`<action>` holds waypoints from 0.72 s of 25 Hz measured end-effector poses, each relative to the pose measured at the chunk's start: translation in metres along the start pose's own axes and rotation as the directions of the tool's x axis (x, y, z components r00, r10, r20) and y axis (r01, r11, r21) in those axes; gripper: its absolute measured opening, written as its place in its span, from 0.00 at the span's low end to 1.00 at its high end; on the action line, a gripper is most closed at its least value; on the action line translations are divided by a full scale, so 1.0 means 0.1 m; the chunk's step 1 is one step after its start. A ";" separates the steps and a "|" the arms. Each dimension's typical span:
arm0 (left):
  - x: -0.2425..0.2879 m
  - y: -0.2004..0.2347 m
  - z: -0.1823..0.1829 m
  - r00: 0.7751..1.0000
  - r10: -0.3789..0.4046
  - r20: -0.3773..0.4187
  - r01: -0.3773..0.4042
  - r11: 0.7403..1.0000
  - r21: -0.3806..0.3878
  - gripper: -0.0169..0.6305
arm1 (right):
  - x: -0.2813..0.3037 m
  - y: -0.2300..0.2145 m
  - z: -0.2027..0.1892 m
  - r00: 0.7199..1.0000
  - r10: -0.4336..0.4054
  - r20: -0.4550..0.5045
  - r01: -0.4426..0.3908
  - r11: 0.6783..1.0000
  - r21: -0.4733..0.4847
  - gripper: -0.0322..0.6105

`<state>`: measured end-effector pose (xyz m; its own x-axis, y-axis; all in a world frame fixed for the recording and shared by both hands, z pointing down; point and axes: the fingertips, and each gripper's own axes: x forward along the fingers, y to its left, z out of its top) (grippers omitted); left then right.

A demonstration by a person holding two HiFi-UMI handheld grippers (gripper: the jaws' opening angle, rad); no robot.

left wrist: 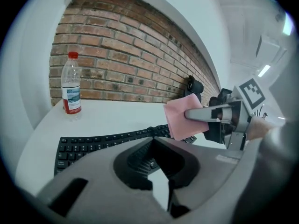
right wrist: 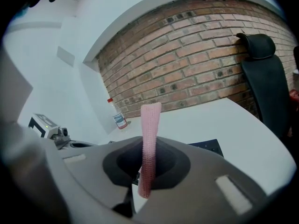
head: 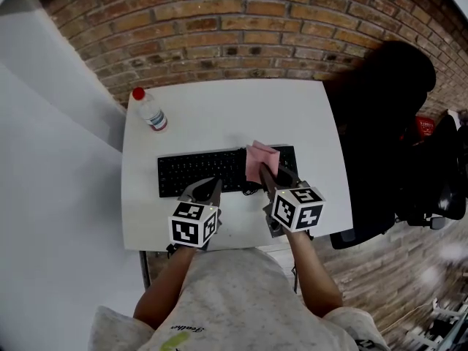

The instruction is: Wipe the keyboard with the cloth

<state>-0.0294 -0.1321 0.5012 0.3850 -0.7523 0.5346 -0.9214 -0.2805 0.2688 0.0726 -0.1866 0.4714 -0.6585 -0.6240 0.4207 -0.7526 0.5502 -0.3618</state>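
A black keyboard (head: 197, 171) lies across the white table (head: 219, 115). My right gripper (head: 266, 172) is shut on a pink cloth (head: 261, 161), which hangs over the keyboard's right part. In the right gripper view the cloth (right wrist: 150, 125) stands up edge-on between the jaws. The left gripper view shows the cloth (left wrist: 180, 118) pinched in the right gripper (left wrist: 194, 115), just above the keyboard (left wrist: 93, 143). My left gripper (head: 209, 187) hovers at the keyboard's near edge, left of the cloth, jaws together and holding nothing.
A clear water bottle (head: 150, 110) with a red cap stands at the table's far left corner. A black office chair (head: 387, 123) sits at the table's right side. A brick wall runs behind the table.
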 end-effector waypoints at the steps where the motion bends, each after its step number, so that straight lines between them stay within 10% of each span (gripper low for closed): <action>1: -0.04 0.04 0.00 1.000 0.002 0.004 -0.002 1.000 -0.002 0.02 | 0.02 0.06 0.00 1.000 0.001 0.001 -0.001 1.000 -0.007 0.09; 18: -0.49 0.54 -0.01 0.998 0.026 0.051 -0.024 0.999 -0.048 0.02 | 0.22 0.81 -0.09 1.000 0.030 0.005 -0.029 0.985 -0.172 0.08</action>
<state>-0.0978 -0.1100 0.4901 0.3576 -0.7890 0.4996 -0.9267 -0.2337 0.2942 -0.0032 -0.1506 0.4592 -0.6811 -0.6099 0.4051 -0.7208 0.6556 -0.2249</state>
